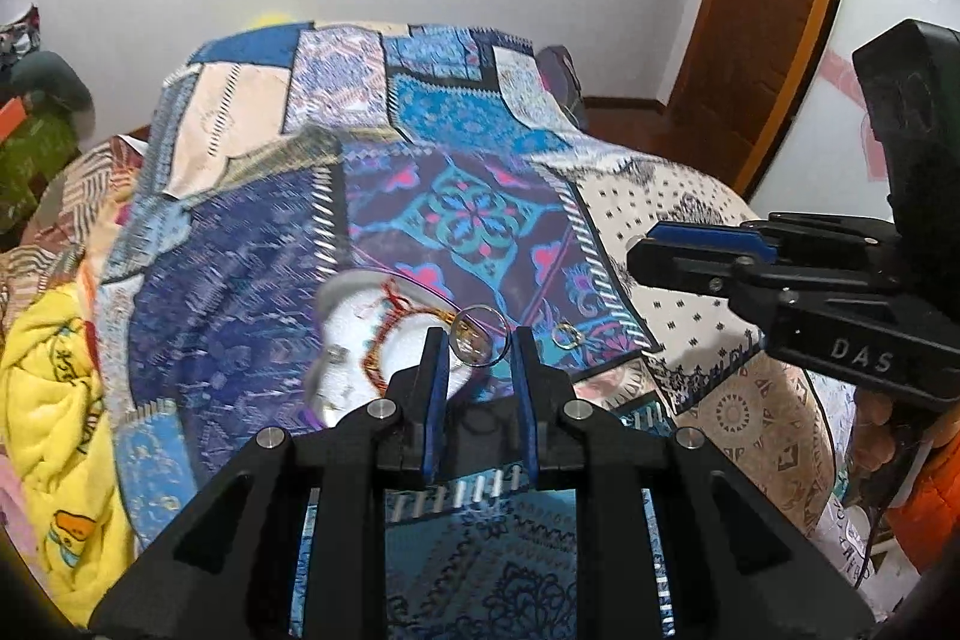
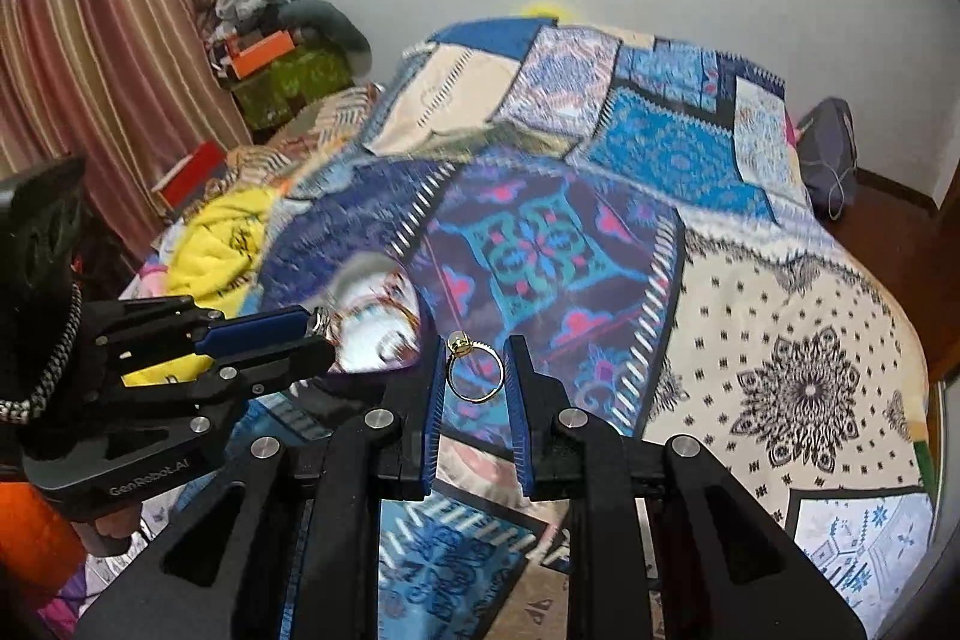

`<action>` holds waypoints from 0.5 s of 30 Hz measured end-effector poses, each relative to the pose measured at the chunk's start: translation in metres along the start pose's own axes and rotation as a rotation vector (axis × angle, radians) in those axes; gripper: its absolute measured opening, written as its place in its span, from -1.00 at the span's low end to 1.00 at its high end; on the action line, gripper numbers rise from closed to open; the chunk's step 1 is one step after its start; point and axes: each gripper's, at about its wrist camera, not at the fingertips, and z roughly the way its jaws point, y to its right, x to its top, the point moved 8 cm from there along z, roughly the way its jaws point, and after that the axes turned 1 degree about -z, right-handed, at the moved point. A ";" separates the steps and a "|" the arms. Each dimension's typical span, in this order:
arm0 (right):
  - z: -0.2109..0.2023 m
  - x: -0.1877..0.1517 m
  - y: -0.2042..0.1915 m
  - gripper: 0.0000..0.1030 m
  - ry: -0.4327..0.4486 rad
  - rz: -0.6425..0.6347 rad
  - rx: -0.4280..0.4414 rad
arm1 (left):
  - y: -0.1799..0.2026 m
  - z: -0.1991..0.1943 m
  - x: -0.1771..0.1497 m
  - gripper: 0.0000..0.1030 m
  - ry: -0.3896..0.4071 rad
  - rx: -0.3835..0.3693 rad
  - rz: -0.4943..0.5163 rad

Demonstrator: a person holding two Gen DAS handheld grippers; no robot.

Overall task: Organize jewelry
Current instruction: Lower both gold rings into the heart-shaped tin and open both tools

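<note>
My left gripper point(image 1: 478, 340) is shut on a silver ring point(image 1: 480, 337), held just above a white dish point(image 1: 360, 334) on the patchwork quilt. The dish holds a red braided bracelet point(image 1: 390, 334) and a small silver piece point(image 1: 336, 354). A gold ring point(image 1: 567, 335) shows to the right of the silver ring in the left wrist view. My right gripper point(image 2: 477, 367) is shut on a gold ring with a pale stone point(image 2: 474, 370), right of the dish point(image 2: 378, 334). The left gripper also shows in the right wrist view point(image 2: 321, 322).
A patterned quilt point(image 2: 600, 232) covers the bed. A yellow blanket point(image 1: 54, 400) lies bunched at its left side. Boxes and clothes point(image 2: 276, 58) are piled by the curtain. A wooden door point(image 1: 774, 10) stands at the right.
</note>
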 end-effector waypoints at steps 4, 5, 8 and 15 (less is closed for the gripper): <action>-0.005 0.010 -0.013 -0.66 0.031 -0.012 0.012 | -0.011 -0.013 0.004 -0.61 0.030 0.024 -0.005; -0.004 0.013 -0.018 -0.66 0.037 -0.015 0.019 | -0.014 -0.016 0.005 -0.61 0.034 0.028 -0.007; -0.004 0.018 -0.027 -0.66 0.049 -0.024 0.032 | -0.023 -0.024 0.006 -0.61 0.049 0.046 -0.011; 0.005 0.029 -0.051 -0.66 0.062 -0.041 0.073 | -0.049 -0.034 0.007 -0.61 0.067 0.081 -0.031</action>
